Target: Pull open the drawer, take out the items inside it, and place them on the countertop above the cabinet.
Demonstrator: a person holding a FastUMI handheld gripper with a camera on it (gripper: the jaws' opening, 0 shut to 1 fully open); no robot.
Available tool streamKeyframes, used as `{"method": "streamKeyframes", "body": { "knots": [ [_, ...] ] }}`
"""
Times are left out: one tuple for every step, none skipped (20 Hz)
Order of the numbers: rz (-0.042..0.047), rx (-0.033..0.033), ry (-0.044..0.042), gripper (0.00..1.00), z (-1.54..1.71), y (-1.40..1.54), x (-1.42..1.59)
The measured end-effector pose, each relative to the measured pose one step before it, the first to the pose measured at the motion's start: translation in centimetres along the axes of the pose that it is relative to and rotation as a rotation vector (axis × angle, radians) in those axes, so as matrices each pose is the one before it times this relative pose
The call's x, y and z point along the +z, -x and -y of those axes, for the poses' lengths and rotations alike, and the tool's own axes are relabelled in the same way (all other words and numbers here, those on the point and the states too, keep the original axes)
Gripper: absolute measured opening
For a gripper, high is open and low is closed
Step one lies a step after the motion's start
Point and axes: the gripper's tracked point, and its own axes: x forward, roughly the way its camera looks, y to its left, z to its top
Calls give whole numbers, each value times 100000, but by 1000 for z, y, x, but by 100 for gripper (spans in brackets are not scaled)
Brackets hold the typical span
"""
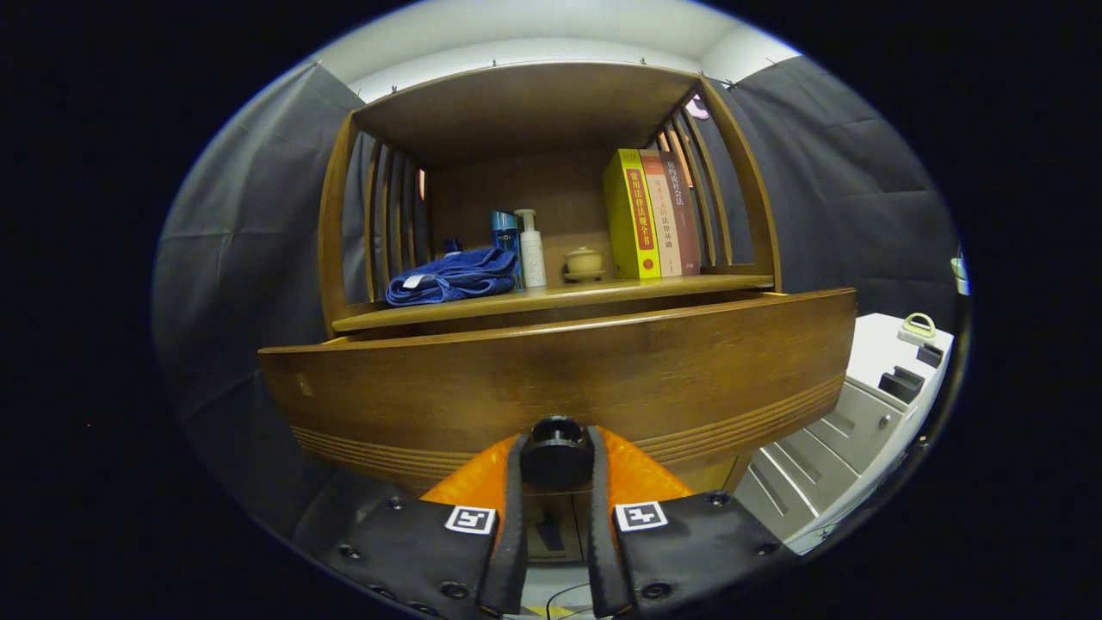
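Presently listed, as they stand:

Item 1. Drawer (560, 379): dark wooden front with grooved bands along its lower edge, standing proud of the cabinet, so judged partly pulled out. Its inside cannot be seen from this low angle, so the contents are unknown. Likely stiff and fairly heavy; should slide straight if pulled square, and may bind if pulled askew.

Item 2. Drawer knob (556, 452): round, black, at the middle of the lower front. Small, hard, probably smooth, so slip is the risk. It is the one proper place to take hold.

Item 3. Gripper (556, 482): orange-backed fingers (515, 499) closed to a narrow gap, one on each side of the knob and seemingly pressing on it.

Item 4. Countertop (551, 297) above the drawer, the destination. Along its back, from the left corner to the right: folded blue towel (452, 277), blue bottle (505, 234), white pump bottle (531, 250), small lidded pot (584, 261), three upright books (654, 215). The front edge has a bare strip; items are best set there, since the pot and bottles look easy to knock over.

Item 5. White drawer unit (848, 430), beside the cabinet's right end; no part in the task.
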Motion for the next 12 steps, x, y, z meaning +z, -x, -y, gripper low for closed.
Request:
{"method": "streamKeyframes", "body": {
  "knots": [
    [-457, -165, -316, 37, 26, 590, -75],
    [-734, -63, -232, 37, 30, 545, -220],
    [-472, -22, -407, 37, -25, 462, -98],
    [-165, -10, -14, 37, 11, 493, 5],
    [-98, 20, 656, 37, 16, 440, -31],
    [159, -103, 730, 37, -10, 368, -82],
    [-492, -16, 506, 37, 50, 188, -199],
    [-390, 213, 195, 37, -40, 174, -200],
    [-531, 97, -176, 37, 8, 106, -341],
    [-1014, 201, -8, 37, 78, 117, -432],
    [-573, 230, 125, 37, 21, 148, -302],
    [1429, -170, -448, 37, -38, -63, 415]
  ]
}}
